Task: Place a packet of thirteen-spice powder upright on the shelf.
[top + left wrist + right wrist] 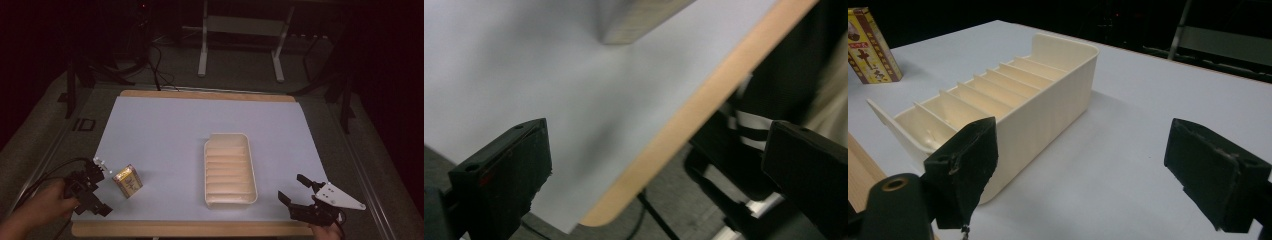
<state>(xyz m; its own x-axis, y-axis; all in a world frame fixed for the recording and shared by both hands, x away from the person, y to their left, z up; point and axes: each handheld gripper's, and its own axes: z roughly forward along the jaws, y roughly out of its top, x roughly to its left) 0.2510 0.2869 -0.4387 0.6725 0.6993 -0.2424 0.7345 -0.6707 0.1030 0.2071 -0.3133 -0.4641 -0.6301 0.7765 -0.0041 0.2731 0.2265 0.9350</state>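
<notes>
Small yellow box (128,181): stood upright on the desk (165,130), just beside the left gripper (100,186). Both the left gripper and the right gripper (291,189) are held spread, empty.

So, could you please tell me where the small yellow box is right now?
In the high view, the yellow box stands on the white sheet near the front left, between the left gripper and the cream tray.
</notes>
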